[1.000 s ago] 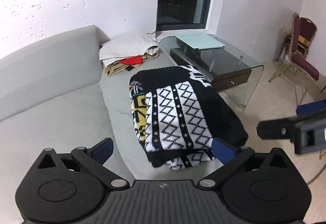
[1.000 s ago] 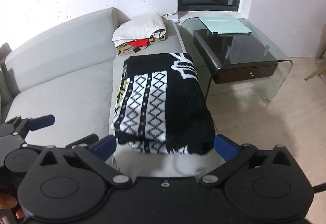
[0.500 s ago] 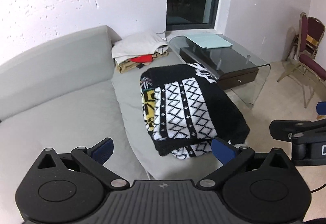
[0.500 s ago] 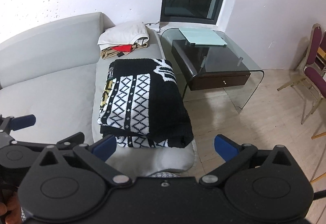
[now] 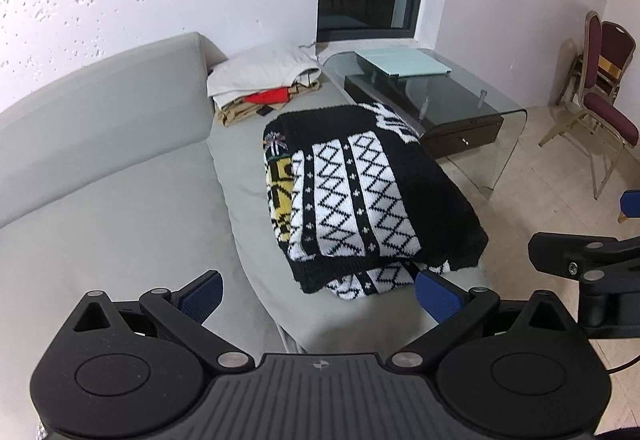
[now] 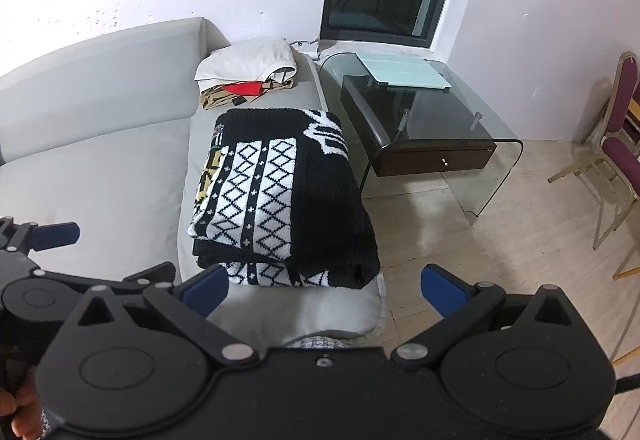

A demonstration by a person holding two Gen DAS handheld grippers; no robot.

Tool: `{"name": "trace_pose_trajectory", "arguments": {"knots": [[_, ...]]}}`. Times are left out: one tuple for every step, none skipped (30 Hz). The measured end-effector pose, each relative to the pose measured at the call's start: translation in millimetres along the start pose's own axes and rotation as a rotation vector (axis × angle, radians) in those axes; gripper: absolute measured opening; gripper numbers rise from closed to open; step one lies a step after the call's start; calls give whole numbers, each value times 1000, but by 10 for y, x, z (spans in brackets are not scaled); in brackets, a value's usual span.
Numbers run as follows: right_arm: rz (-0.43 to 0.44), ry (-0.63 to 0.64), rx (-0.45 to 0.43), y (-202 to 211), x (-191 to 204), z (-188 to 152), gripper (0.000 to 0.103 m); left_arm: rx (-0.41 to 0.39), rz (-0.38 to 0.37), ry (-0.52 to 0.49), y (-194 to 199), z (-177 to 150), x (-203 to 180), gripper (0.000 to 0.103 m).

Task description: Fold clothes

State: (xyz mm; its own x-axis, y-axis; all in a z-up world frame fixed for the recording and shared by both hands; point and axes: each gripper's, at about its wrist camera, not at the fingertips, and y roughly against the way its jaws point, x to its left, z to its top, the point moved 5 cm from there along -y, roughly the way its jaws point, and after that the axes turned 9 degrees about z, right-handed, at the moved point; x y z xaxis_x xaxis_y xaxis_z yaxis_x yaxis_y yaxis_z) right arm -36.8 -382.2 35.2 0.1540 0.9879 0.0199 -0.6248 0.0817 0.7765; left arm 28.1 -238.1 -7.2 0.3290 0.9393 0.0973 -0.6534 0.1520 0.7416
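A folded black-and-white patterned sweater (image 5: pixel 360 195) lies on the right seat of a grey sofa (image 5: pixel 112 207); it also shows in the right wrist view (image 6: pixel 280 195). My left gripper (image 5: pixel 318 294) is open and empty, held back from the sweater's near edge. My right gripper (image 6: pixel 322 290) is open and empty, also back from the near edge. Neither touches the sweater. The right gripper's fingers (image 5: pixel 576 260) show at the right of the left wrist view.
A stack of folded clothes (image 5: pixel 264 79) lies at the sofa's far end, also in the right wrist view (image 6: pixel 248 73). A glass side table (image 6: pixel 420 119) with a dark drawer stands right of the sofa. Chairs (image 5: pixel 600 87) stand by the right wall.
Both grippers have pulled back and up from the sweater, which now sits farther away. Both stay open and empty.
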Motion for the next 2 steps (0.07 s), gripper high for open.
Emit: {"name": "trace_pose_trajectory", "arguments": {"knots": [[-1,-1,1,-7,4,-5,103,0,2,0,-11,-1,-4,103],[-3,-1,2,-15,7,-11,103,1,4,-1,-21,-2,-7,103]]}}
